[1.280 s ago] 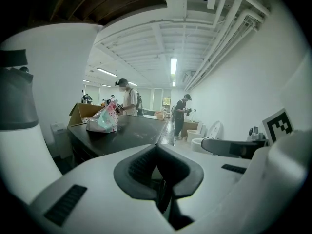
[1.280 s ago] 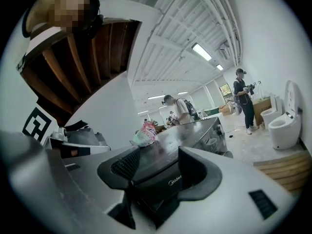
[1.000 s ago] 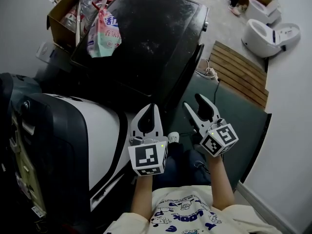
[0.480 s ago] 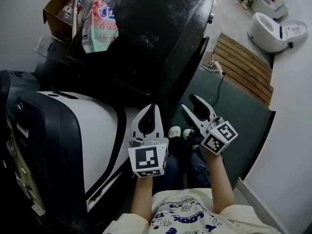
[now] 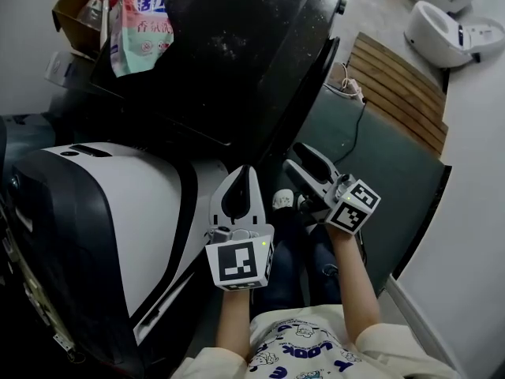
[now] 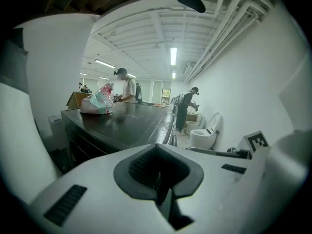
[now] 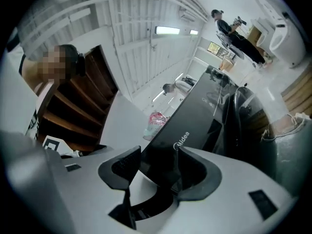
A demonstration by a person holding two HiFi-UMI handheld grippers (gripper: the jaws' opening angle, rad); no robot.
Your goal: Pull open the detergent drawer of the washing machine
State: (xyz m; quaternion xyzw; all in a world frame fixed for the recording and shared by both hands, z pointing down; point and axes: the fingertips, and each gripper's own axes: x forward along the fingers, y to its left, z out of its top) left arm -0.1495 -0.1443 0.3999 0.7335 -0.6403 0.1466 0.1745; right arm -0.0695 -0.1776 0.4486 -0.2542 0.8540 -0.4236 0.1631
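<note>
Drawer sits on the washer's [image 5: 237,46] front, untouched, and I judge it shut. This is the approach step: right gripper [image 5: 301,161] faces the washer, jaws parted and empty; left gripper [image 5: 240,181] is alongside, jaws clenched on nothing. Next, grip the drawer's edge and pull.

Only clean read: "Midea", in pale letters on the dark front panel of the washing machine [image 7: 195,118], just off centre toward 5 o'clock in the right gripper view. The pouch [image 5: 136,24] at 11 o'clock in the head view carried white Chinese characters on a blue band, too small to read. The shirt [image 5: 304,355] at 6 o'clock had blue print, with "LOOK" partly legible. The cubes on the left gripper [image 5: 241,178] and right gripper [image 5: 304,156] bore black-and-white square markers, no text.
</note>
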